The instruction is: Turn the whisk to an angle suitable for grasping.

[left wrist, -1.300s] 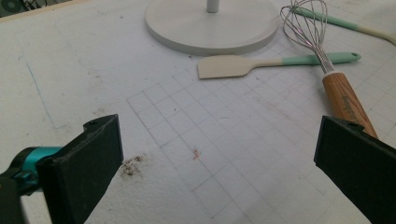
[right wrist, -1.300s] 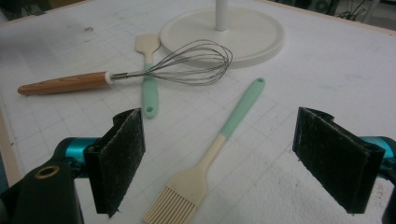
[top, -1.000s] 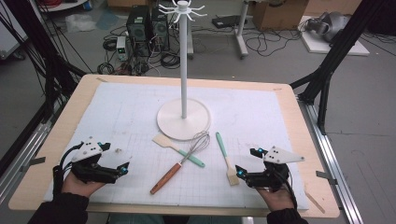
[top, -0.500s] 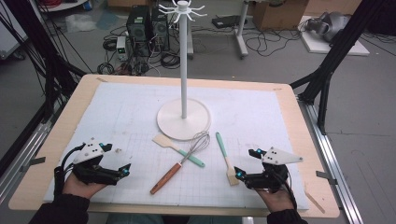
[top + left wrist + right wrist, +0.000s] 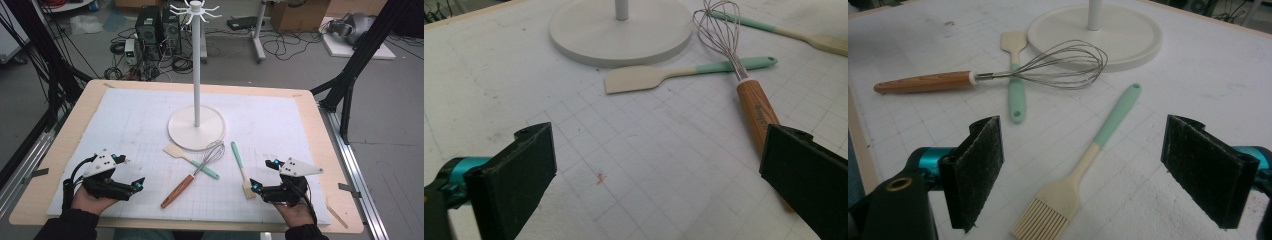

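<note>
Right gripper view: mint-handled cream brush lying flat.

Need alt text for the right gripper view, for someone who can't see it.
The right gripper is open, its jaws either side of a basting brush lying flat on the white mat. Beyond lie a whisk crossing a spatula, then the stand's round base.

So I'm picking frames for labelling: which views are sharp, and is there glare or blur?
High view: soft, evenly lit, no glare on the mat. Left gripper view: whisk crisp, near fingers slightly soft. Right gripper view: brush sharp, faint shadows.
</note>
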Motion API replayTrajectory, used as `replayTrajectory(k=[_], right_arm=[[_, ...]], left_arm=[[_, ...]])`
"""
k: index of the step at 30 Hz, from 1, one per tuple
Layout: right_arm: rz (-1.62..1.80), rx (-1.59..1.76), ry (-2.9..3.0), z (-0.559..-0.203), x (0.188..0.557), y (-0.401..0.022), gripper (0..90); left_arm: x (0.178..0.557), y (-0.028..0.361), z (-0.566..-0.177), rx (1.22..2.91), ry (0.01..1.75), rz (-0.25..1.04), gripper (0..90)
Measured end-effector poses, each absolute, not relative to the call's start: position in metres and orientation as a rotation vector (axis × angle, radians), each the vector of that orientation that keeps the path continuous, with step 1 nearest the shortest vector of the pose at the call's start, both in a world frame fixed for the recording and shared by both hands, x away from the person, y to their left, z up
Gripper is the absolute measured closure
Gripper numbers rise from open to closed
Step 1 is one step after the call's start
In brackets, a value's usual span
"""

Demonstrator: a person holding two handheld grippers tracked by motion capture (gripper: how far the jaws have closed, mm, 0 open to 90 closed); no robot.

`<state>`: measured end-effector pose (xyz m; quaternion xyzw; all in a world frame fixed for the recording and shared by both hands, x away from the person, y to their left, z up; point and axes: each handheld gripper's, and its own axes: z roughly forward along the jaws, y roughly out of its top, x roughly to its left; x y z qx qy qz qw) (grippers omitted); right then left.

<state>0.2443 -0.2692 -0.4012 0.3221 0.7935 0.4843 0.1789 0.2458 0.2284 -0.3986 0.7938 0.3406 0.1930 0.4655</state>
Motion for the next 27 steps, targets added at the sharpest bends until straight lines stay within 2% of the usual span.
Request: replayTrajectory(k=[25,27], right_arm=[[1.361,0.902,2.245,-0.401,0.243,-0.268,16.0],[1.359,0.904,2.245,-0.401,0.243,-0.268,16.0]], left_arm=[[0.248,0.199,-0.4,1.976,0.77,0.434,2.2],[0.248,0.197,-0.4,1.983,0.769,0.432,4.5]])
